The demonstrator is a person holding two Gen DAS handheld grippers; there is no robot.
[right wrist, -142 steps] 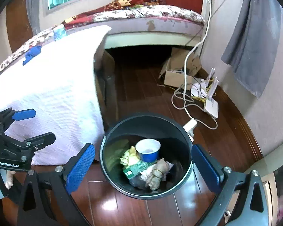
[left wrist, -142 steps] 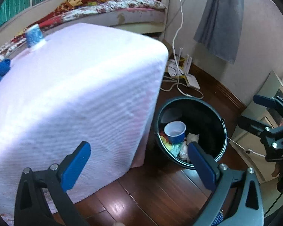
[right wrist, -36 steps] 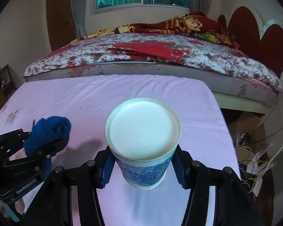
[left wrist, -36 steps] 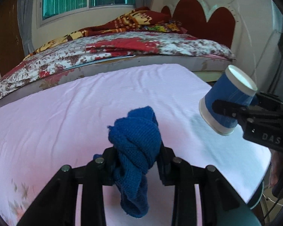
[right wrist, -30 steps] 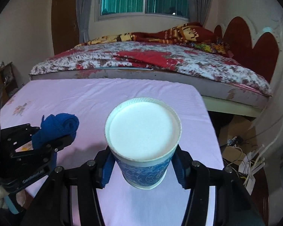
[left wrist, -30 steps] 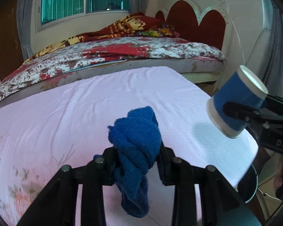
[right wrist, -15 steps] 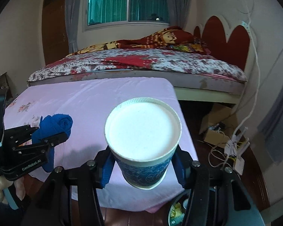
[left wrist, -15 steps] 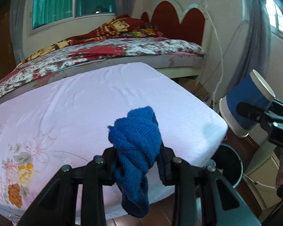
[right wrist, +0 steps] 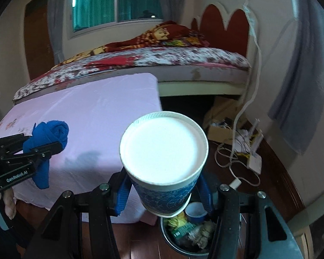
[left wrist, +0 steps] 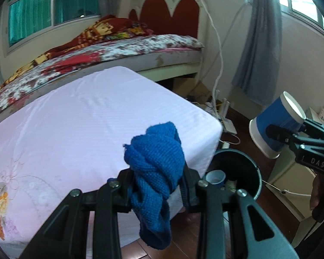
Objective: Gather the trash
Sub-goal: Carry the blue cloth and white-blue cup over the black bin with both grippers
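A table under a pink cloth stands in a bedroom, with a bed along its far edge and dark wooden floor around it. A black bin sits on the floor just beside the table's near right corner, with a blue cup and other scraps inside.

The left gripper is pressed tight on a bunched blue knitted cloth, which hangs down between the jaws above the table's near edge. The right gripper pinches a blue paper cup by its sides, mouth toward the camera, held in the air above the bin.

Seen from the right wrist, the cup and gripper cover most of the bin; its contents look like crumpled paper and wrappers, though they are hard to make out.
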